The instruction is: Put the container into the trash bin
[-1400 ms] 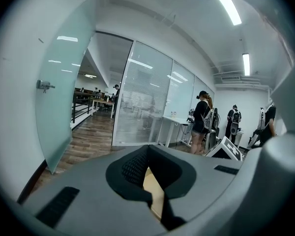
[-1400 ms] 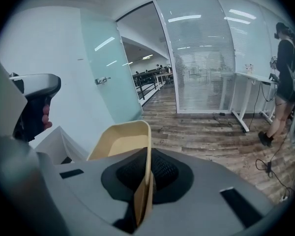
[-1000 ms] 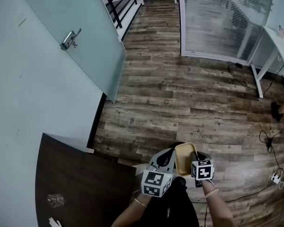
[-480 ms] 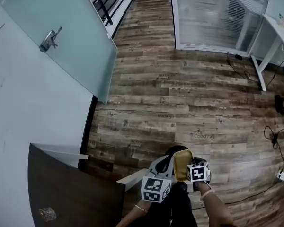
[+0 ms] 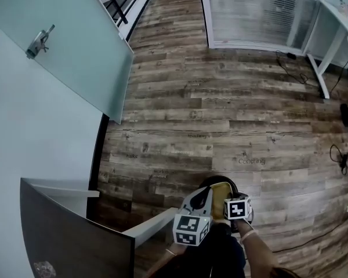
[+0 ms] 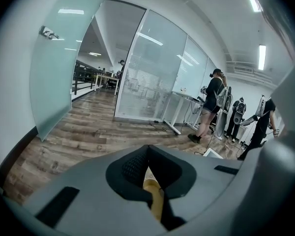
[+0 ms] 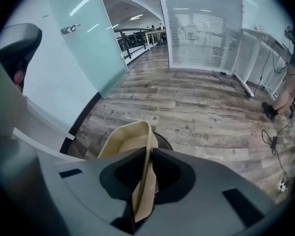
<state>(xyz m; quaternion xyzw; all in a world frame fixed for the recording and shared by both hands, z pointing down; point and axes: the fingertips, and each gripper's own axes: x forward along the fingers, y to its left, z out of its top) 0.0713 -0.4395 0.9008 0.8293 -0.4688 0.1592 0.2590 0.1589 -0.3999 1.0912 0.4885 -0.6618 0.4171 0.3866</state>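
Jaws of the left gripper [image 6: 148, 173] are pinching one edge of the container [image 7: 130, 140]; those of the right gripper [image 7: 146, 156] are opening, with the container's wall between them, touching the pads. Both are holding the container over the round dark bin [image 5: 216, 180] on the wooden floor [image 5: 220, 114].

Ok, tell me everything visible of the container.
The container is a shallow, empty tan tray, seemingly moulded fibre, held tilted. The left gripper pinches one rim, and the right gripper has the opposite wall between its opening jaws. It hangs over a dark round bin on the wood floor.
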